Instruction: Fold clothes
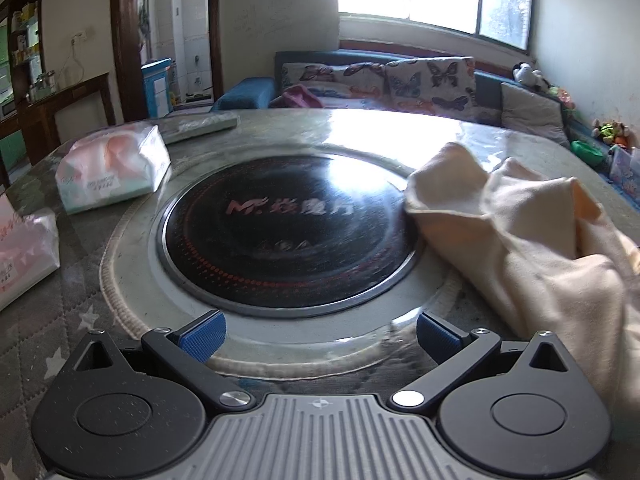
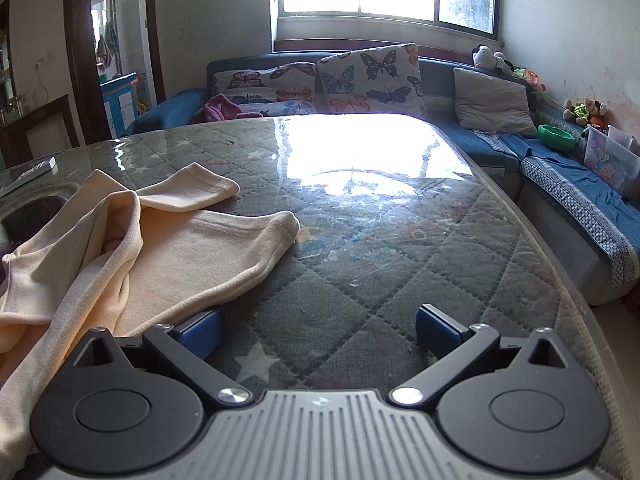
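Observation:
A cream-coloured garment (image 1: 532, 240) lies crumpled on the table, at the right of the left wrist view. In the right wrist view the same garment (image 2: 168, 248) fills the left side, with two sleeve or leg ends spread toward the middle. My left gripper (image 1: 320, 336) stands open above the round black cooktop (image 1: 288, 232), to the left of the cloth, nothing between its blue pads. My right gripper (image 2: 320, 330) is open too, over the quilted table cover; its left pad (image 2: 202, 330) sits right by the cloth's near edge.
Two tissue packs (image 1: 112, 168) (image 1: 24, 252) and a flat remote (image 1: 200, 126) lie at the table's left. The table (image 2: 380, 240) has a glossy clear sheet over a grey quilted cover. A blue sofa (image 2: 520, 148) with butterfly cushions runs behind and to the right.

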{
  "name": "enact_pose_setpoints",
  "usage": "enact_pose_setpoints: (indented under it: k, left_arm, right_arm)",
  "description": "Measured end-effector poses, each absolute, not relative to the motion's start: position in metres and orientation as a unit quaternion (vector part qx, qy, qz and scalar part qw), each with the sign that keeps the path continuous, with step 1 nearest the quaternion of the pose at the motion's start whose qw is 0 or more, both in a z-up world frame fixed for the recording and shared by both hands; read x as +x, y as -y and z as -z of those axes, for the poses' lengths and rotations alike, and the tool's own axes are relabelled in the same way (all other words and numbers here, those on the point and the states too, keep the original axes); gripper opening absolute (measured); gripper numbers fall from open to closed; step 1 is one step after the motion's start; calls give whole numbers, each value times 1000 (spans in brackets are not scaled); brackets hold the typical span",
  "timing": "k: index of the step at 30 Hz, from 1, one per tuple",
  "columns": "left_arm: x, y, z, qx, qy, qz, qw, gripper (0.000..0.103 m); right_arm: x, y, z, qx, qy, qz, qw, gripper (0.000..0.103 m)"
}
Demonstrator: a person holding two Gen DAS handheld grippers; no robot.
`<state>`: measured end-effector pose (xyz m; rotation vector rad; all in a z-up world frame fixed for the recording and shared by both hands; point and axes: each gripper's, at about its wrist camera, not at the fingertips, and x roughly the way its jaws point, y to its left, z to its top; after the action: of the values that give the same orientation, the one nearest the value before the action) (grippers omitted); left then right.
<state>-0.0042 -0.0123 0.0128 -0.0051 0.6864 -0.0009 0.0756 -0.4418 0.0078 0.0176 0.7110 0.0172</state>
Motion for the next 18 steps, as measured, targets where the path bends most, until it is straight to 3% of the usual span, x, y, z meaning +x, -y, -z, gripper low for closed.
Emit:
enact_pose_setpoints:
  k: [18]
  left_arm:
    - [-21,80,-53,12,-318,96,943,103]
  right_arm:
    - [4,425,-42,31,-319,-32,947,94]
